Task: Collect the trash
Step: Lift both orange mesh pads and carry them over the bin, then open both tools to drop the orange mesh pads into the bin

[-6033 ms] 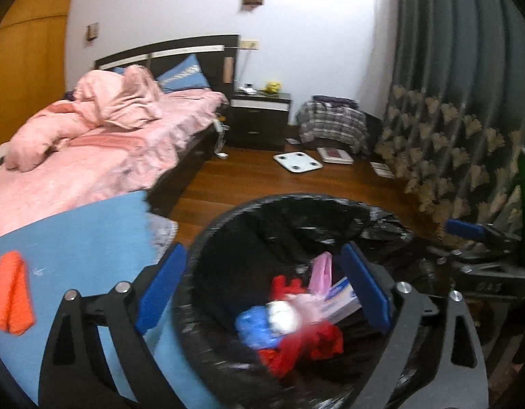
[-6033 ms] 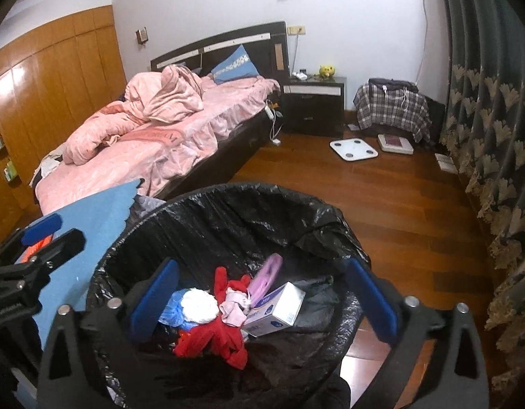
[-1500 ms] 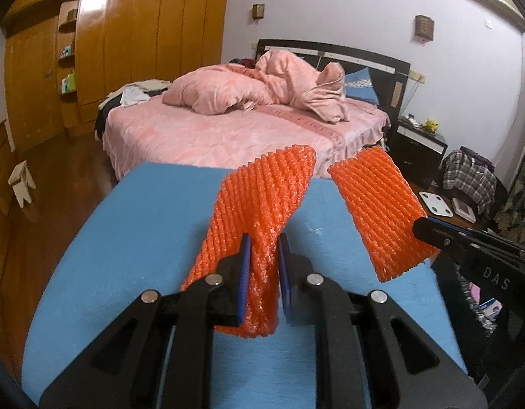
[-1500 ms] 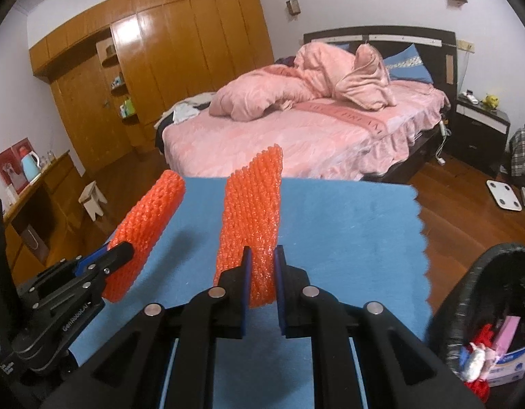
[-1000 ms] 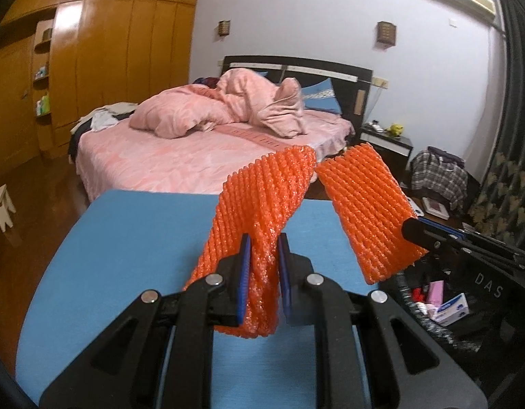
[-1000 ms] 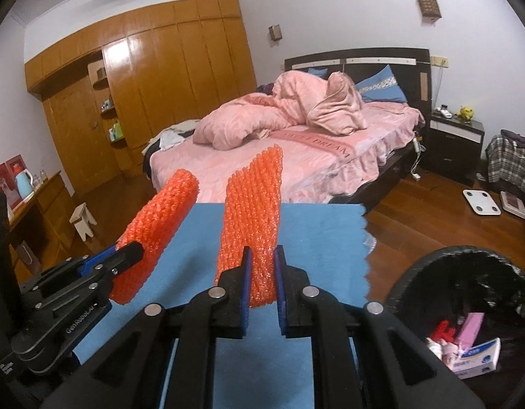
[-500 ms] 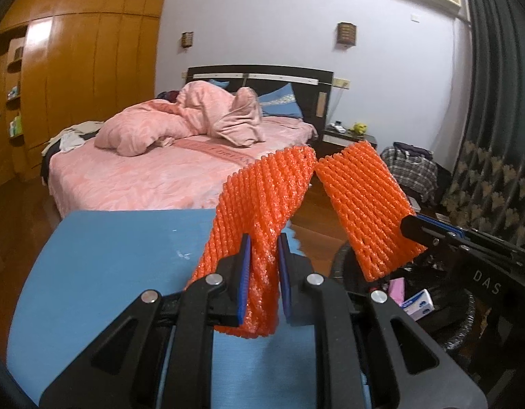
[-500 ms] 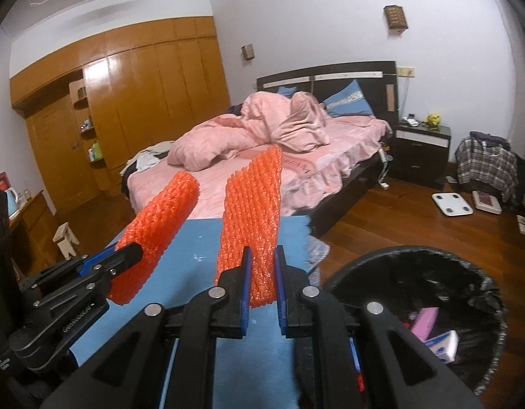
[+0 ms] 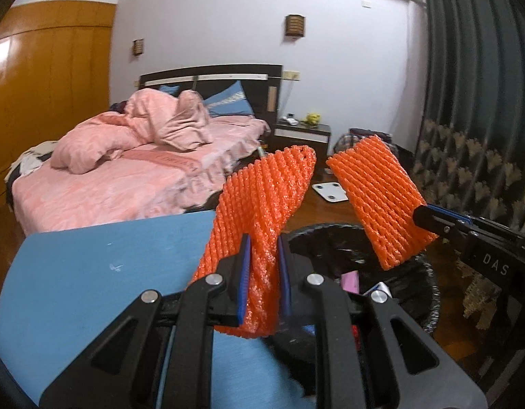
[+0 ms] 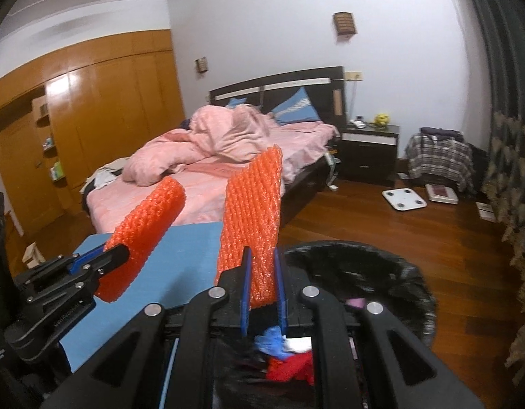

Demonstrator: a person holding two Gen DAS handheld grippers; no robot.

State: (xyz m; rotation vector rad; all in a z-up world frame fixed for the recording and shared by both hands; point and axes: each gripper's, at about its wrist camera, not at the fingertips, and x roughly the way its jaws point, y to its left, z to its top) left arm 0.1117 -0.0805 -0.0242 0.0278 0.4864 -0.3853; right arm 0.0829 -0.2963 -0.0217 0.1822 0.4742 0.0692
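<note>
Indoors, bedroom: blue mat (image 9: pixel 91 272), lined bin (image 9: pixel 429 272) beside; both tools clamped on orange nets (image 9: pixel 262 211)

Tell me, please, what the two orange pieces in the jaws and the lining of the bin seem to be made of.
Orange pieces: probably foam fruit netting; an open diamond mesh, puffy, faintly glossy, flattened where the jaws pinch it. Bin lining: apparently a thin black plastic bag; it is crinkled and shiny over the rim.

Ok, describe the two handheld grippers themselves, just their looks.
Both are black, angular, open-framed tools. The left gripper and right gripper each have two arms with triangular cut-outs, round silver pivot bolts and blue pads lining the jaws. White letters "DAS" mark the right one's side. No cables, hands or sleeves show.
</note>
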